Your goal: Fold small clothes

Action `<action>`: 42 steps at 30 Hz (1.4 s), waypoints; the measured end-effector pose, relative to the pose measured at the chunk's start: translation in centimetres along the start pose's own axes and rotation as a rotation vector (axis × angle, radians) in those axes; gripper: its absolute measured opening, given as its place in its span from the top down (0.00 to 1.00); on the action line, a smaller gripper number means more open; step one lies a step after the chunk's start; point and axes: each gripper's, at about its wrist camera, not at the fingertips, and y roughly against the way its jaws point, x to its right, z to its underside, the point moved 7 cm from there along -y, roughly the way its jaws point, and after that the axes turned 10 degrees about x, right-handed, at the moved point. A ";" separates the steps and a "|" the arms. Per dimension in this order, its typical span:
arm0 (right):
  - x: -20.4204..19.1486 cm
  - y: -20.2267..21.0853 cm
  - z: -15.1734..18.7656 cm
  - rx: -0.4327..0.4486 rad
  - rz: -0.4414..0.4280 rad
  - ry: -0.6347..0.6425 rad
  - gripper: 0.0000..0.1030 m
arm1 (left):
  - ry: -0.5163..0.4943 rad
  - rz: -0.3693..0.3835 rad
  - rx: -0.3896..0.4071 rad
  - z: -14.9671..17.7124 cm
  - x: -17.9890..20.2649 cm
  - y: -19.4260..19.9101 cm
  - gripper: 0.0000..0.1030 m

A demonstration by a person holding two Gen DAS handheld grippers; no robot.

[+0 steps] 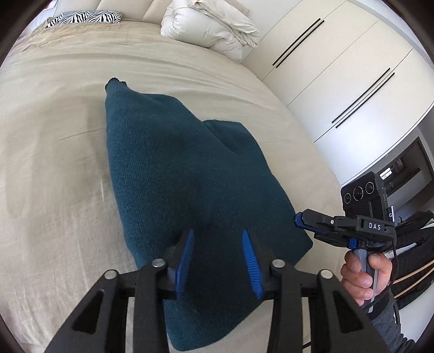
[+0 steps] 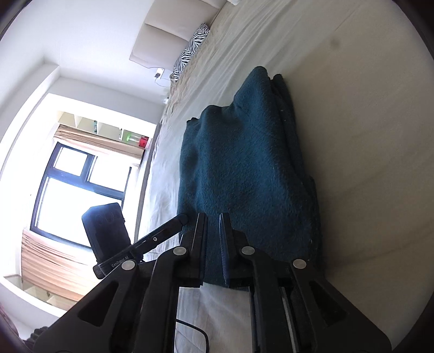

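A teal knit sweater [image 1: 176, 168] lies folded into a long shape on the beige bed [image 1: 54, 163]. One narrow end points toward the headboard. My left gripper [image 1: 218, 236] hovers over the near part of the sweater. Its blue pads [image 1: 187, 258] stand apart and no fabric is pinched between them. A hand [image 1: 358, 277] holds my right gripper [image 1: 297, 218], whose tip meets the sweater's right edge. In the right wrist view the right gripper [image 2: 212, 216] is almost closed, and a strip of the sweater [image 2: 244, 163] reaches back into the narrow gap between its fingers.
A zebra-print pillow [image 1: 84, 17] and a bundled white duvet [image 1: 208, 24] lie at the head of the bed. White wardrobe doors [image 1: 339, 68] stand to the right. A window [image 2: 73, 190] is beyond the bed's far side. Bare sheet [image 2: 352, 135] surrounds the sweater.
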 end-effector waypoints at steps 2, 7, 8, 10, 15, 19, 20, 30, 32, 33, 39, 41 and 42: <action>0.7 -0.1 1.6 -0.034 0.020 0.012 0.71 | -0.016 -0.010 -0.037 1.4 0.1 -1.1 0.60; 2.9 -0.3 2.2 -0.014 0.037 -0.062 0.63 | 0.018 -0.007 -0.043 1.9 -0.7 -2.0 0.62; 2.4 0.1 2.0 -0.005 0.038 -0.052 0.62 | 0.021 -0.003 -0.035 1.5 -0.6 -1.5 0.62; 1.4 1.8 1.5 0.030 0.034 -0.012 0.56 | 0.010 0.007 0.004 0.7 -0.4 0.4 0.60; 1.4 3.2 -2.5 0.089 0.089 0.008 0.47 | 0.054 -0.017 0.122 -2.2 -2.3 3.0 0.26; 2.7 0.4 -4.7 0.016 0.148 -0.016 0.46 | 0.192 -0.024 0.056 -3.1 -6.0 0.8 0.26; 3.5 0.2 -5.6 0.000 0.163 -0.016 0.46 | 0.210 -0.024 0.038 -3.2 -6.7 0.3 0.26; 6.8 -5.6 -8.4 -0.103 0.191 -0.031 0.47 | 0.224 -0.072 -0.056 -2.9 -6.7 -4.0 0.31; 6.6 -6.2 -8.1 -0.131 0.227 0.015 0.49 | 0.213 -0.095 -0.062 -2.7 -6.6 -4.1 0.37; 6.0 -6.6 -7.8 -0.140 0.254 0.039 0.54 | 0.207 -0.104 -0.065 -2.7 -6.6 -4.2 0.38; 3.9 -6.6 -7.2 -0.120 0.401 0.169 0.78 | 0.175 -0.152 -0.088 -2.8 -6.5 -3.8 0.54; 2.2 -6.1 -6.9 -0.104 0.462 0.239 0.79 | 0.134 -0.180 -0.084 -3.1 -5.7 -3.0 0.58; 1.3 -5.8 -6.6 -0.094 0.486 0.271 0.80 | 0.111 -0.193 -0.080 -3.1 -4.9 -2.5 0.58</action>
